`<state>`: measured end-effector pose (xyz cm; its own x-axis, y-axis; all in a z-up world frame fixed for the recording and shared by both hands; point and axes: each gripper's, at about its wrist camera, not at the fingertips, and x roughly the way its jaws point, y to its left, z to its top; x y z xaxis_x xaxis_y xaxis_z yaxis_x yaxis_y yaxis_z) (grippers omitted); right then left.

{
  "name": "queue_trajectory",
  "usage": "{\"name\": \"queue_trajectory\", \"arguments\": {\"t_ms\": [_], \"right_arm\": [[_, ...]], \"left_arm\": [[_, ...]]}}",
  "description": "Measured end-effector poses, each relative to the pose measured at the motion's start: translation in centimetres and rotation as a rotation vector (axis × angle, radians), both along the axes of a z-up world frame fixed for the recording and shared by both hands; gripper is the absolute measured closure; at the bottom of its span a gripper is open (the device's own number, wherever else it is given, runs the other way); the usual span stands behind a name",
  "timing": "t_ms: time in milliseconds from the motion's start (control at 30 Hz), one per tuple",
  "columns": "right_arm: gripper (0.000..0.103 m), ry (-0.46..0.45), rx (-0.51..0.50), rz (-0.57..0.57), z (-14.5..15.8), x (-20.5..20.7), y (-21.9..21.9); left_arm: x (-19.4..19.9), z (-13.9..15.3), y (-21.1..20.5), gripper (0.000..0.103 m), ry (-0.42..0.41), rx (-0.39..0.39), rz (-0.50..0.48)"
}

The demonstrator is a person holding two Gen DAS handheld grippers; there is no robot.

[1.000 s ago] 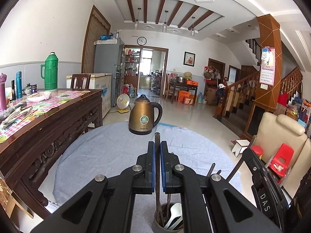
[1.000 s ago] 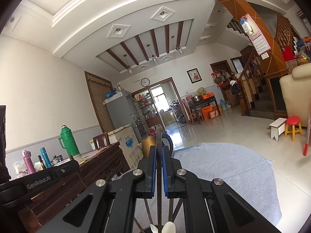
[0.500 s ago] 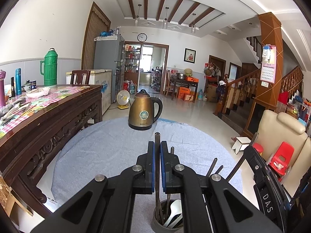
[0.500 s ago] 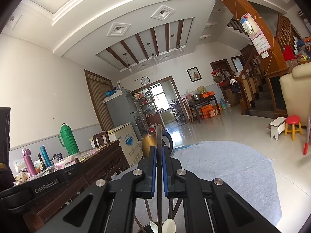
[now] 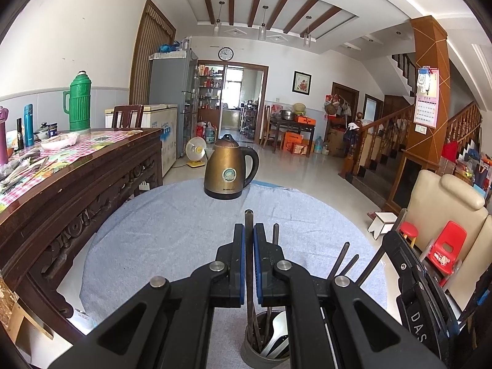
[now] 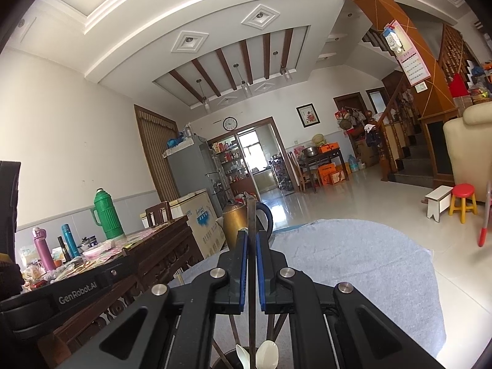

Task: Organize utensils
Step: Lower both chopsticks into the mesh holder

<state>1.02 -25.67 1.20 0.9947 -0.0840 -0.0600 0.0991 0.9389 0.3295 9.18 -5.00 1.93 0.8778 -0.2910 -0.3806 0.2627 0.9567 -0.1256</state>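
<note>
Two chopsticks are being held at once, one in each gripper, and both stand close to upright with their long axes running up and down through the pads. From the left wrist camera, the left gripper point(image 5: 249, 236) has its blue pads pressed tight on a dark chopstick point(image 5: 248, 221) whose blunt top pokes up past the fingertips while its lower end drops into the metal cup point(image 5: 267, 346) just below the jaws; the gripper tilts somewhat downward toward the blue-grey round tablecloth point(image 5: 172, 233). That cup also holds a white spoon point(image 5: 278, 335) and several more dark sticks, some of them leaning out to the right point(image 5: 341, 261) (how many in all is hard to count). The right gripper point(image 6: 251, 243) points roughly level, its pads likewise pinched on a second dark chopstick point(image 6: 251, 215) that rises above the fingertips and runs straight down between the jaws toward the cup's rim at the bottom edge, where two white spoon bowls point(image 6: 269, 352) show. Part of the left gripper's black body, with white lettering, crosses the left side of the right wrist view. A brass-coloured kettle point(image 5: 229, 172) stands at the far edge of the cloth, well apart from the cup, and a carved wooden sideboard point(image 5: 61, 203) runs along the left
</note>
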Motion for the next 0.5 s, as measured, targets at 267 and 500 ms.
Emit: {"name": "queue_trajectory", "arguments": {"t_ms": [267,500], "right_arm": [[0.096,0.015,0.001,0.013,-1.2,0.0,-0.4],[0.096,0.047,0.008,0.043,-2.4,0.3,-0.8]], "left_arm": [[0.2,-0.6,0.0,0.098,0.017,0.000,0.001],[0.6,-1.4,0.6,0.097,0.033,-0.018,-0.010]]}}
